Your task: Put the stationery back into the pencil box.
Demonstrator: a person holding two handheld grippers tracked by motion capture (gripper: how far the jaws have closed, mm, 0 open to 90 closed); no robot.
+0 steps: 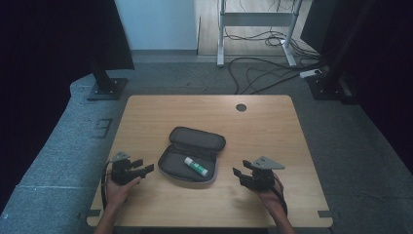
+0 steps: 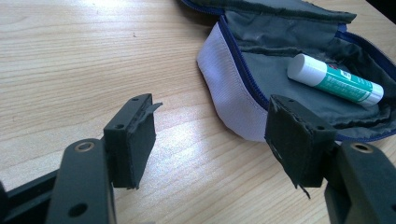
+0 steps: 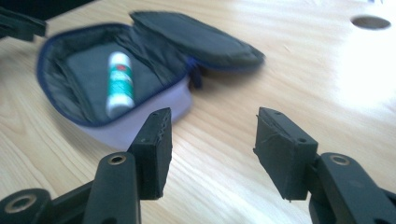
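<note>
- Both tools are sitting wide open and holding nothing: the left tool [image 1: 146, 169] is hovering just beside the near left end of the pencil case [image 1: 191, 153], and the right tool [image 1: 238, 174] is waiting near the case's right side, apart from it.
- Lying inside the open case is a glue stick [image 1: 196, 166], white cap toward the left tool, green label along its body; it is resting on the grey lining of the lower half, slanted across it.
- The case itself is lying unzipped near the middle of the desk [image 1: 272, 126], its lid [image 1: 197, 138] folded back on the far side and its zip edge [image 2: 243, 70] running along the near wall.
- Judging from this, the step in hand is probably either taking the glue stick out or closing the lid over it.
- For a clean pickup, the left tool's pads [image 2: 140, 135] should be coming in over the wall of the case, not through it, and closing across the stick's body rather than its rounded cap.
- Meanwhile the right tool's pads [image 3: 156, 149] could be pinning the case's near rim so the soft fabric is not dragging along.
- Soft walls may be folding under pressure, so a slow approach is looking wise.
</note>
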